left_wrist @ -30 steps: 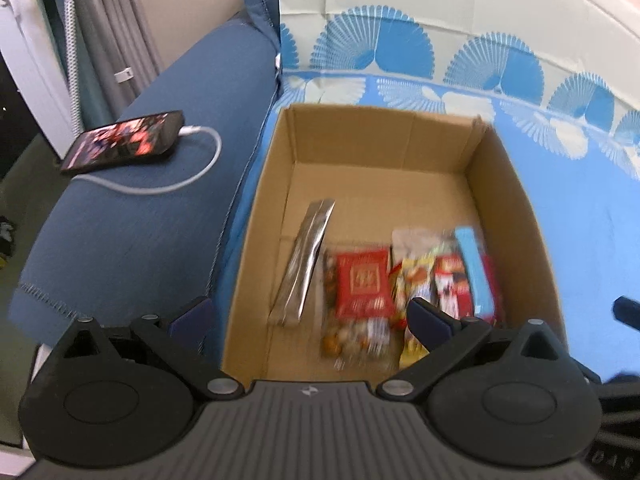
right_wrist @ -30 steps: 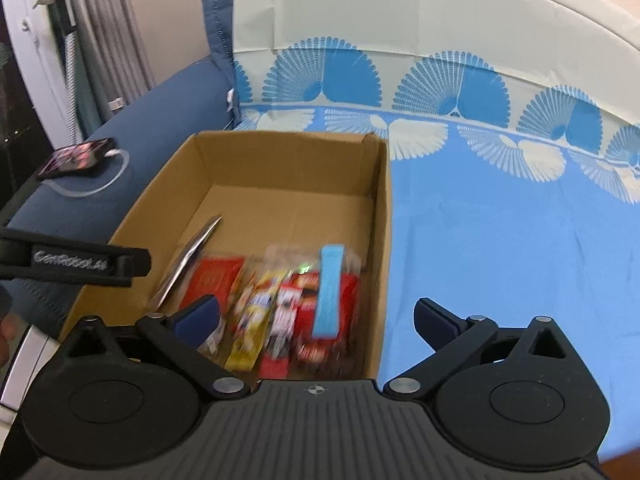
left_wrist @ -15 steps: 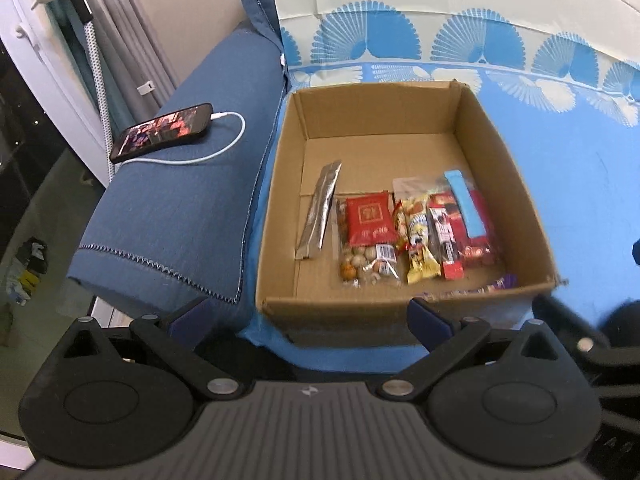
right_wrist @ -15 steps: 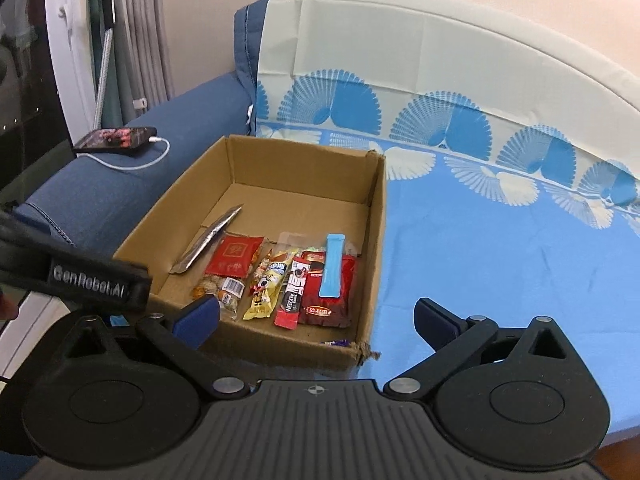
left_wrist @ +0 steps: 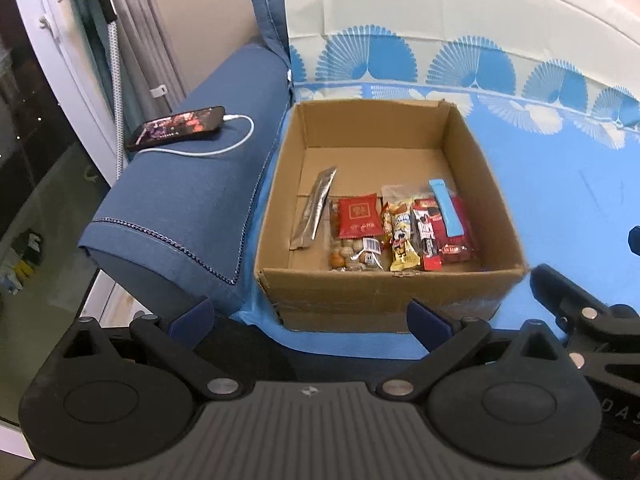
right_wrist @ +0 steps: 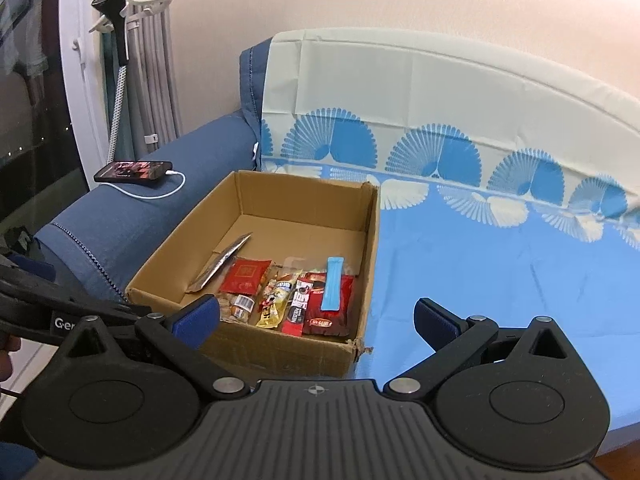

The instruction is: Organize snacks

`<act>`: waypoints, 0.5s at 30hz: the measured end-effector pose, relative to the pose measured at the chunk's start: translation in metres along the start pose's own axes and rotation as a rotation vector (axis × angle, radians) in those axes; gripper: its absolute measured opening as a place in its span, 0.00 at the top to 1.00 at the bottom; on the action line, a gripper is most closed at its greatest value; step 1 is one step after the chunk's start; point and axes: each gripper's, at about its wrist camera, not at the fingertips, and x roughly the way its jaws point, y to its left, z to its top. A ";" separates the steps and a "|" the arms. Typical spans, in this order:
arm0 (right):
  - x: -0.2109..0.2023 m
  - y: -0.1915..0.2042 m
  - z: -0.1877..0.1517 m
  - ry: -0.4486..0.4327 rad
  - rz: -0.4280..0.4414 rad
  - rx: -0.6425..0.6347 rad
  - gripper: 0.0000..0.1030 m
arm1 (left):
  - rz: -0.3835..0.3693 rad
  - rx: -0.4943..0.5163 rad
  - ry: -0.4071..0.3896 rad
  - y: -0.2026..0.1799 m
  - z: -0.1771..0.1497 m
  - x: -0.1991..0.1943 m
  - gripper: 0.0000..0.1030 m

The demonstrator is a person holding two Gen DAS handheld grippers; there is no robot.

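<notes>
An open cardboard box point(left_wrist: 384, 292) point(right_wrist: 280, 344) sits on the blue sofa cover. Inside lie several snack packets in a row: a silver stick point(left_wrist: 314, 214) point(right_wrist: 222, 260), a red packet point(left_wrist: 359, 215) point(right_wrist: 246, 276) over a clear bag of nuts point(left_wrist: 354, 258), a yellow packet point(left_wrist: 404, 246) point(right_wrist: 274, 306), a dark red pack point(left_wrist: 456, 236) point(right_wrist: 332, 308) and a light blue stick point(left_wrist: 446, 207) point(right_wrist: 333, 284). My left gripper point(left_wrist: 310, 318) and right gripper point(right_wrist: 316, 314) both stand open and hold nothing, hanging in front of the box's near wall.
A phone point(left_wrist: 176, 126) point(right_wrist: 134, 171) on a white charging cable point(left_wrist: 208, 150) lies on the dark blue armrest point(left_wrist: 180, 208) to the left. The blue patterned cover point(right_wrist: 500, 264) spreads to the right of the box. A stand and curtain are at far left.
Both grippers have pulled back and up from over the box, so the whole box and more of the sofa now show. The snacks have not moved.
</notes>
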 end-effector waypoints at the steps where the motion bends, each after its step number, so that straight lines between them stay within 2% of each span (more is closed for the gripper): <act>1: -0.001 0.001 0.000 -0.003 -0.004 -0.002 0.00 | -0.003 -0.004 -0.002 0.001 0.000 -0.002 0.00; 6: -0.006 0.000 -0.001 -0.007 -0.022 0.005 0.00 | -0.026 -0.030 -0.002 0.005 -0.003 -0.007 0.00; 15: -0.011 0.006 -0.001 -0.014 -0.027 -0.011 0.00 | -0.022 -0.041 -0.017 0.008 -0.006 -0.013 0.00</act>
